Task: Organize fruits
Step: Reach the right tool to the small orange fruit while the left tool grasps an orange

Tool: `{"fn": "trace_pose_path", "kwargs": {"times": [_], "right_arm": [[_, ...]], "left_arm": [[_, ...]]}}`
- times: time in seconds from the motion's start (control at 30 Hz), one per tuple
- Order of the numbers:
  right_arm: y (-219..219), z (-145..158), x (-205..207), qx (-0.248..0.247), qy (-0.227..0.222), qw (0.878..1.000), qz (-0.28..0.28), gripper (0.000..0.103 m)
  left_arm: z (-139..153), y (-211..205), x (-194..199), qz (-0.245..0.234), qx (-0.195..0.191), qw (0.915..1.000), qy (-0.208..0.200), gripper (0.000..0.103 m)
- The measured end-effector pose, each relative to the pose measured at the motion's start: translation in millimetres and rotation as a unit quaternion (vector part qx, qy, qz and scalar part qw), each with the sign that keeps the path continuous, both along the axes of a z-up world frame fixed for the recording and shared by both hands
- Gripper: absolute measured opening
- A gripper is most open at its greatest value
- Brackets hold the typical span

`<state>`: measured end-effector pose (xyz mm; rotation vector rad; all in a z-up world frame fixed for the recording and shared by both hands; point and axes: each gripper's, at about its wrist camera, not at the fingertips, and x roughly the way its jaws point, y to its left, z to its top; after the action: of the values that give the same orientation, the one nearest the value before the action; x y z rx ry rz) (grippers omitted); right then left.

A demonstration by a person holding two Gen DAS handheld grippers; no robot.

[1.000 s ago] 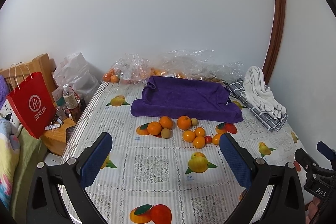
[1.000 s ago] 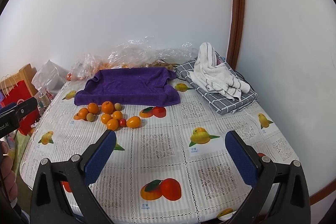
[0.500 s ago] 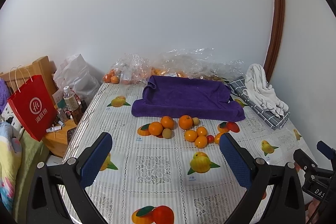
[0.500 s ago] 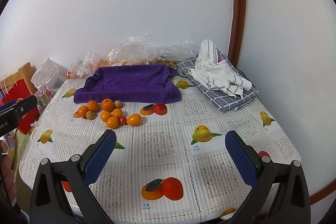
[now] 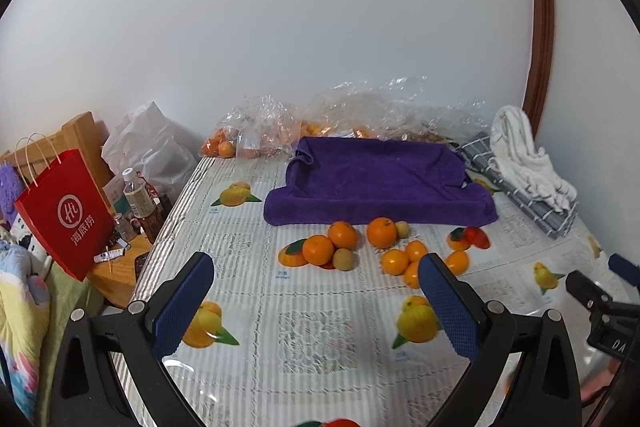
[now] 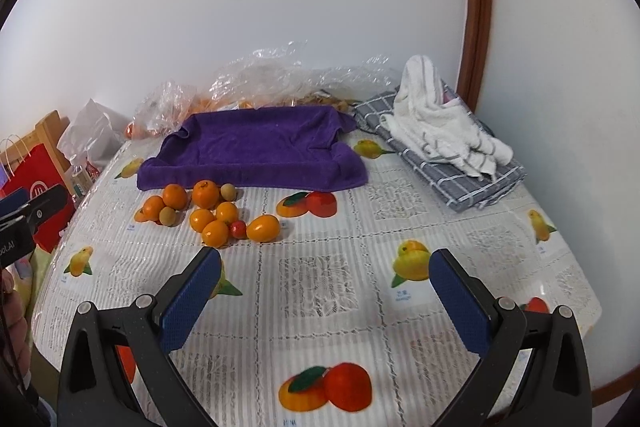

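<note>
1. Left hand-held gripper (image 5: 316,301) and right hand-held gripper (image 6: 326,293): both spread wide, empty, above the bench (image 6: 320,291).
2. Fruits (image 6: 208,211) lie ahead of both, clustered beside the purple towel (image 6: 256,151).
3. Red bag (image 5: 66,215) carries Chinese characters.
4. Plastic bags (image 5: 360,115) obscure more fruit behind.

Left gripper finger (image 5: 448,311) hides part of oranges (image 5: 404,263); bagged fruit (image 5: 256,141) indistinct behind plastic.
</note>
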<state>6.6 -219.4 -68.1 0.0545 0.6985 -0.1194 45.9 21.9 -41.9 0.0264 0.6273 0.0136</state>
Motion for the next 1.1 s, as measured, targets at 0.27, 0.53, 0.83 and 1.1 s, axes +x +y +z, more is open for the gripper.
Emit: {"fn": "trace_pose_path", "kwargs": {"times": [0.27, 0.53, 0.83, 1.1], "right_arm": [[6.2, -39.0, 42.4, -0.001, 0.025, 0.999, 0.025, 0.101], [12.2, -78.8, 94.2, 0.003, 0.070, 0.997, 0.045, 0.081], [23.9, -98.0, 127.1, 0.042, 0.080, 0.991, 0.098, 0.067], [46.0, -118.1, 145.8, 0.000, 0.097, 0.985, 0.140, 0.062]], "left_arm": [[-39.6, 11.2, 35.2, -0.016, 0.001, 0.9990, 0.041, 0.103], [-77.5, 24.8, 65.1, -0.012, 0.009, 0.9970, 0.075, 0.097], [-102.0, 49.3, 87.7, -0.014, -0.025, 0.9934, 0.111, 0.092], [-111.1, 52.6, 93.0, -0.032, -0.038, 0.9913, 0.122, 0.092]]}}
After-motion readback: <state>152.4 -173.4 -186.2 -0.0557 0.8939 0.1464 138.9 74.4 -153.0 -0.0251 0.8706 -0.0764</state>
